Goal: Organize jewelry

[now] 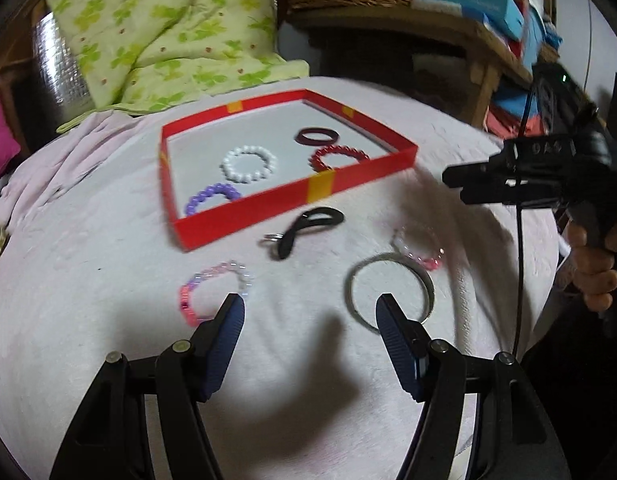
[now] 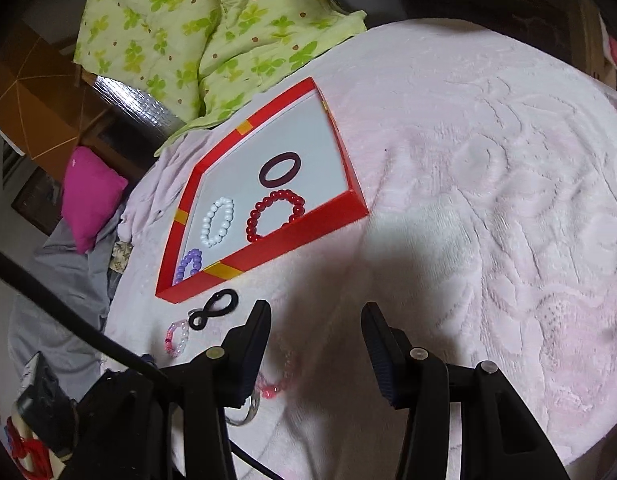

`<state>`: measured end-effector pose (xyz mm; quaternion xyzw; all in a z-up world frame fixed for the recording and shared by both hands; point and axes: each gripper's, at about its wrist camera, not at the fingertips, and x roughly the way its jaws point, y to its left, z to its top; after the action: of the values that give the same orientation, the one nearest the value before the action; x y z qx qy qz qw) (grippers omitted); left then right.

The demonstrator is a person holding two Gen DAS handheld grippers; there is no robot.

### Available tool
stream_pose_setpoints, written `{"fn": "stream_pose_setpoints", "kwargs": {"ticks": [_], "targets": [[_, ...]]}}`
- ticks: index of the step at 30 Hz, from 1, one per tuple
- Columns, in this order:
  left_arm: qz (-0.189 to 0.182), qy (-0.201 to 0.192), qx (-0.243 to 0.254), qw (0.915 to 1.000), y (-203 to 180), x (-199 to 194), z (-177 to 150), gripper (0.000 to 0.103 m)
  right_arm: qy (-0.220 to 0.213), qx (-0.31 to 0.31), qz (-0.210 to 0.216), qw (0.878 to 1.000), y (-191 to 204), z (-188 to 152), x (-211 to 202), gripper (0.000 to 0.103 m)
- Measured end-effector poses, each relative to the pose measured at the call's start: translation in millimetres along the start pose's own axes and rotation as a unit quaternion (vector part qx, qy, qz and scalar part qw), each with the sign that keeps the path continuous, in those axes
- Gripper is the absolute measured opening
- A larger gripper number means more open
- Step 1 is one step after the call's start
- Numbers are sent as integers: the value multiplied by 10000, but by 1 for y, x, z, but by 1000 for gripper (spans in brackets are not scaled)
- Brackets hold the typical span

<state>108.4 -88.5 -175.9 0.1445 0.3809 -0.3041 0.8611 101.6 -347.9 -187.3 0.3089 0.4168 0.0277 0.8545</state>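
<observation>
Left wrist: red tray (image 1: 244,222) holds white (image 1: 249,164), purple (image 1: 213,198), red (image 1: 339,157), dark bracelets (image 1: 317,136).

- Both fisheye views bend straight lines hard; the corners fall off into black vignette.
- Light comes from above and is fairly bright on the pale pink blanket (image 1: 108,320), which nearly washes out to white in the left wrist view.
- A broad, soft-edged dark shadow (image 1: 308,360) lies between the left gripper's fingers (image 1: 224,344); another shadow (image 2: 348,264) spreads beside the red tray (image 2: 328,224).
- Motion blur smears the pink bead bracelet (image 1: 212,296) and silver bangle (image 1: 388,292).
- The background shelf (image 1: 388,24) is dim.
</observation>
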Motion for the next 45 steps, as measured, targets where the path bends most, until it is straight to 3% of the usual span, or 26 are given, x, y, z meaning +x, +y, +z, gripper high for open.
{"fn": "stream_pose_setpoints", "kwargs": {"ticks": [5,8,12,14,17,21,25,31,40,45], "targets": [[10,116,-17,9999,-7,10,2,69,83,-331,84,9994,9,-7,1,51],[-15,203,-79,9998,-8,16,0,69,181,-534,133,9983,17,-13,6,37],[-158,441,-293,9985,-8,29,-1,69,328,-788,85,9963,27,-21,16,35],[-176,428,-363,9983,-7,30,0,69,390,-929,9,9949,33,-24,22,33],[-183,408,-290,9986,-12,32,1,57,525,-1144,-277,9917,39,-29,34,31],[-88,360,-151,9992,-17,30,0,56,452,-1344,-553,9884,42,-32,37,21],[-348,313,-167,9988,-19,26,4,65,431,-1315,-594,9886,39,-32,37,16],[-670,-80,103,9977,-31,9,5,80,438,-1374,-579,9879,38,-32,37,16],[-481,314,474,9972,-49,36,-1,80,346,-1389,-495,9885,35,-33,28,11],[-444,193,113,9988,-38,39,2,78,224,-1295,-498,9901,31,-30,20,11]]}}
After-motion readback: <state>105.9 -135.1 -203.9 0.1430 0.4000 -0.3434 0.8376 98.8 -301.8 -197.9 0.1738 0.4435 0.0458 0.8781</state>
